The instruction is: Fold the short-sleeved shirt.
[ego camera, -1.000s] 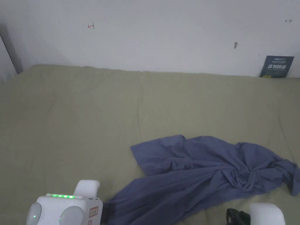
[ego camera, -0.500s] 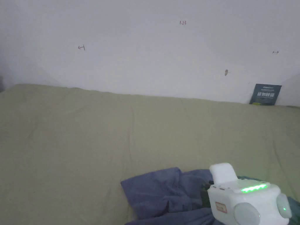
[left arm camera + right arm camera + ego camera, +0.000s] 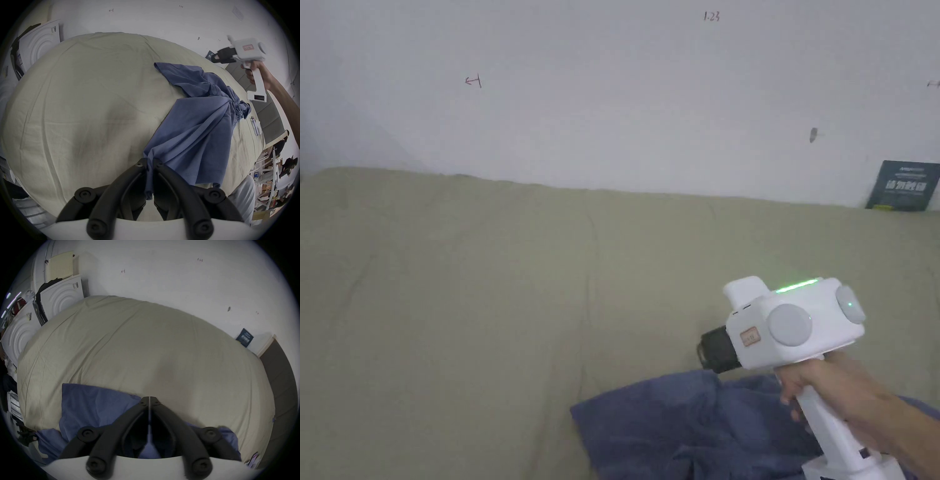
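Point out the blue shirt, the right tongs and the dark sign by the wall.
blue shirt [image 3: 199,134], left gripper view, spread body panel.
right tongs [image 3: 224,56], left gripper view, black jaw tips.
dark sign [image 3: 905,185], head view, its face.

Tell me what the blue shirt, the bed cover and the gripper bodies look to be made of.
The blue shirt looks like thin woven fabric, matte; it drapes and bunches in fine pleats. The bed cover seems a matte beige cloth sheet, with soft creases. The right gripper has a smooth white body, probably moulded plastic; the left gripper has matte black jaws, plastic or rubber.
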Demonstrator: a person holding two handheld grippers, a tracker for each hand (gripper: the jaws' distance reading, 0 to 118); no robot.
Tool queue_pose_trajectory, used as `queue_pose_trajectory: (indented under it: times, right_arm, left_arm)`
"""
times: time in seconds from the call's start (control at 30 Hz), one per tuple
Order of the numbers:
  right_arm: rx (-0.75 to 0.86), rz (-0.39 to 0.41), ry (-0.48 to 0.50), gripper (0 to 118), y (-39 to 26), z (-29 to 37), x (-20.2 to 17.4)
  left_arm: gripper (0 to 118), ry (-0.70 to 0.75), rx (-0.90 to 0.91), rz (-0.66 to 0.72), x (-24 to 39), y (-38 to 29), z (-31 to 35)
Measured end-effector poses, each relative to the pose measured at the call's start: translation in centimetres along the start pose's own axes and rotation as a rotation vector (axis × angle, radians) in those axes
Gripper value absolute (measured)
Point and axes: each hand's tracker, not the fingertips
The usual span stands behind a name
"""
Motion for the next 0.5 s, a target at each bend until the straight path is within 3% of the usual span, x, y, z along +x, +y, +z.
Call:
queue_pose_trajectory:
  times: [0.07,0.2,0.3,0.33,0.37,0.43,0.47,0.5]
  right_arm:
    - [-0.004,0.004,0.065,117,0.1,-1.4,-0.3]
    - [-0.084,0.089,-0.026,117,0.3,-3.9,-0.6]
    - [-0.131,0.087,-0.013,113,0.2,-4.9,-1.0]
    - [-0.152,0.094,-0.007,103,0.0,-5.3,-1.1]
    - [-0.179,0.115,-0.005,79,-0.4,-5.8,-1.3]
    - [-0.206,0.196,-0.035,73,-1.5,-6.3,-2.3]
    - [-0.168,0.186,0.033,62,-1.7,-6.1,-3.1]
    - [-0.178,0.185,-0.011,50,-1.5,-5.9,-3.9]
  left_arm:
    - [5,-0.003,-0.003,-0.003,0.0,0.0,0.0]
    - [5,-0.006,-0.011,-0.003,0.0,0.1,-0.1]
    - [5,-0.005,-0.014,-0.007,0.1,0.2,-0.4]
    - [5,-0.007,-0.016,-0.009,0.2,0.2,-0.5]
    - [5,-0.004,-0.017,-0.008,0.2,0.2,-0.5]
    - [5,-0.001,-0.021,-0.013,0.3,0.2,-0.7]
    - [5,0.002,-0.021,-0.013,0.3,0.2,-0.8]
    - [5,0.002,-0.022,-0.012,0.3,0.2,-0.8]
